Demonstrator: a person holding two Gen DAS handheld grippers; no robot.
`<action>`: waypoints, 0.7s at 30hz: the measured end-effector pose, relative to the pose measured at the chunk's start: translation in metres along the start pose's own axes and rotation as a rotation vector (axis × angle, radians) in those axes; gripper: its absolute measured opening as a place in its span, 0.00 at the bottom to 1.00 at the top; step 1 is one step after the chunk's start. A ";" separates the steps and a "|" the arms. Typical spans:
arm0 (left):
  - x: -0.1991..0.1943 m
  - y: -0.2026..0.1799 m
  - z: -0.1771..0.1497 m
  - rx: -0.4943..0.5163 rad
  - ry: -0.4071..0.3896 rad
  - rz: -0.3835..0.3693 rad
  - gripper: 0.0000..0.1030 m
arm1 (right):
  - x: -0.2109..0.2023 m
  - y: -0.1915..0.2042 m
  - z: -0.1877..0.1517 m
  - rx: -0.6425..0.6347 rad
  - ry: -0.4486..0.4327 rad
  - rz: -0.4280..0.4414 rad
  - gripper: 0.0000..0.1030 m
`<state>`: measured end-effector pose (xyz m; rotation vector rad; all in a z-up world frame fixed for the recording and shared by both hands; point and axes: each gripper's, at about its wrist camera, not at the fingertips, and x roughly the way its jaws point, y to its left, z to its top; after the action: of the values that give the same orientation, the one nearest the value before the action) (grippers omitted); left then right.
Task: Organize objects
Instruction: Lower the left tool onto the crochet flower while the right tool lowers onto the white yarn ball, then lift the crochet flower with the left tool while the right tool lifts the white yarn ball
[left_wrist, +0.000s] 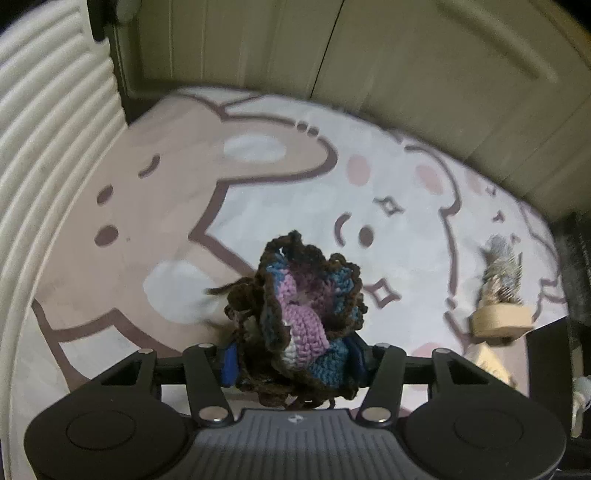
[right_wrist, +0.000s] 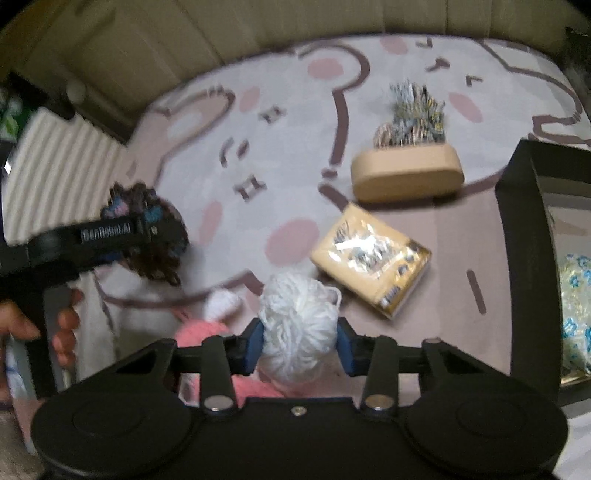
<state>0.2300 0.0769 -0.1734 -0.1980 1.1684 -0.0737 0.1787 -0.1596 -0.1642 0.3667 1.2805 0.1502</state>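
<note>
Cartoon-animal rug (left_wrist: 303, 206) fills floor. Black box (right_wrist: 517, 236) at right edge. Yellow packet (right_wrist: 373, 258) near centre. Left gripper (left_wrist: 295, 360) pinching crocheted piece (left_wrist: 306, 314), lifted off rug. Right gripper (right_wrist: 300, 345) clamping white yarn ball (right_wrist: 297, 325) near pink yarn (right_wrist: 199, 332).

Ahead of you the cartoon rug (left_wrist: 295, 192) lies open through its middle, a wide lane to the cabinet doors (left_wrist: 406, 55). To your right the tan oval box (right_wrist: 406, 173) and yellow packet (right_wrist: 373, 254) crowd the way, with the black bin wall (right_wrist: 524, 258) beyond. The ribbed white panel (left_wrist: 48, 147) closes your left.
</note>
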 end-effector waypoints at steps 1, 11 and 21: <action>-0.005 -0.001 0.001 0.001 -0.011 -0.005 0.53 | -0.004 0.000 0.002 0.001 -0.021 0.000 0.41; -0.054 -0.023 -0.003 0.061 -0.111 -0.040 0.54 | -0.043 -0.012 0.011 0.041 -0.158 0.009 0.41; -0.091 -0.045 -0.014 0.142 -0.192 -0.060 0.54 | -0.075 -0.027 0.013 0.043 -0.255 -0.026 0.41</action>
<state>0.1839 0.0456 -0.0875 -0.1119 0.9624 -0.1863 0.1672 -0.2101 -0.1025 0.3923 1.0372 0.0518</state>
